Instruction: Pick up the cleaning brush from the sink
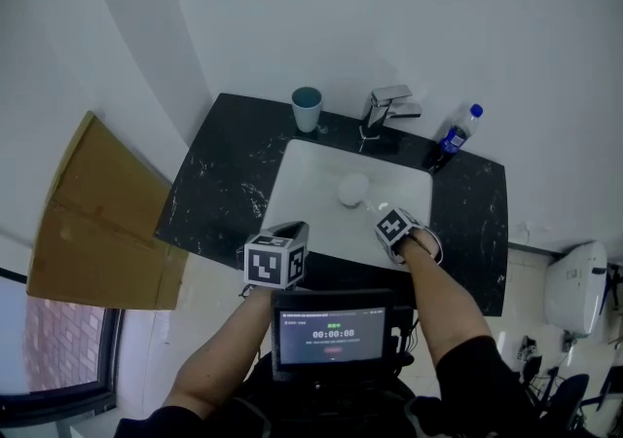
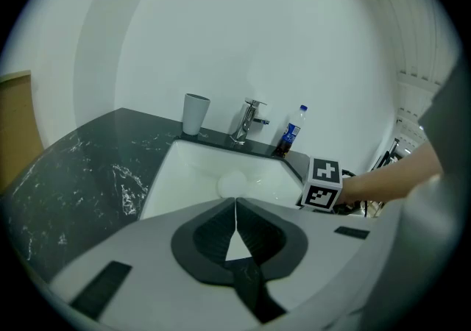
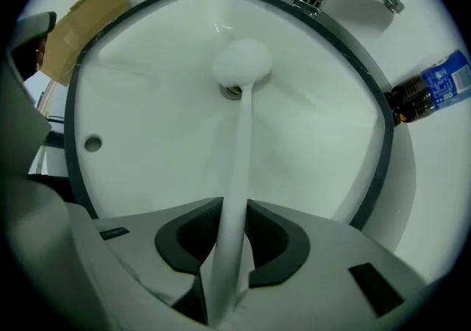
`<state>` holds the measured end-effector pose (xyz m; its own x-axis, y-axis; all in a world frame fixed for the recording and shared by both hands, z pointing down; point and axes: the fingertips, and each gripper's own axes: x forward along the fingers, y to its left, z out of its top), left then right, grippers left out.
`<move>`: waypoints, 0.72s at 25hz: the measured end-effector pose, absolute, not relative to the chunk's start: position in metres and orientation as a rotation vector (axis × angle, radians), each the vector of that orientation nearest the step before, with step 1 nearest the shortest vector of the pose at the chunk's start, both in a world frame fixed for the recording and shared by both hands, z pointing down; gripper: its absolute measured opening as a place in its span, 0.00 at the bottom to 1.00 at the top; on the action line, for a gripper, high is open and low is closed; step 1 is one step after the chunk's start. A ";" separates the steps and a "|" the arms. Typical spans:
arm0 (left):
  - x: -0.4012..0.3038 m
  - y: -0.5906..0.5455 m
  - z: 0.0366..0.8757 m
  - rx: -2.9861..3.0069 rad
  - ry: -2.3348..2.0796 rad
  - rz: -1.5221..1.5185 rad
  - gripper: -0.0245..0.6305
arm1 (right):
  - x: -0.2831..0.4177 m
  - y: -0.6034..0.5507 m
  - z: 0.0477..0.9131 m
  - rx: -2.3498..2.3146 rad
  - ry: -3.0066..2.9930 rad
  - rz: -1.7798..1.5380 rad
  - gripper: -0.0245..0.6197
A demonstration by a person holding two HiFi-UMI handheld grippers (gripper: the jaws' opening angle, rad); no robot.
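White sink [image 1: 292, 173] sits in a dark marble counter [image 1: 209, 193]. Right gripper [image 3: 234, 208] points down into it, jaws clamped on the cleaning brush [image 3: 239, 146] handle, the brush head over the drain [image 3: 232, 91], which only its own view shows. Left gripper [image 2: 235, 204] hovers at the near rim, jaws together and empty; its view adds the cup [image 2: 195, 114]

Grippers: two, the left gripper [image 2: 235, 203] and the right gripper [image 3: 234, 212]
Marker cubes [image 1: 276, 261]: two, one on each gripper
Forearms [image 1: 443, 302]: two, one behind each gripper
Brush [image 3: 240, 138]: one, with one round head and one long handle
Sink [image 1: 310, 168]: one
Overflow hole [image 3: 93, 144]: one, in the sink wall
Tap [image 1: 387, 107]: one
Cup [image 1: 307, 108]: one
Bottle [image 1: 457, 132]: one
Counter [image 1: 216, 178]: one
Cardboard sheet [image 1: 97, 222]: one
Screen [image 1: 333, 334]: one
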<state>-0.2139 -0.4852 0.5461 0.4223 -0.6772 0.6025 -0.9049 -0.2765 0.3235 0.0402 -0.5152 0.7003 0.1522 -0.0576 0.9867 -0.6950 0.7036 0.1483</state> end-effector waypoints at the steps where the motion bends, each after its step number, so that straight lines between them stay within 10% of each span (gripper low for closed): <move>1: -0.216 -0.485 0.546 2.043 -1.338 0.467 0.06 | 0.041 -0.515 0.700 0.690 -1.354 0.497 0.16; 18: -0.187 -0.461 0.511 2.088 -1.382 0.423 0.05 | 0.064 -0.498 0.652 0.894 -1.670 0.701 0.12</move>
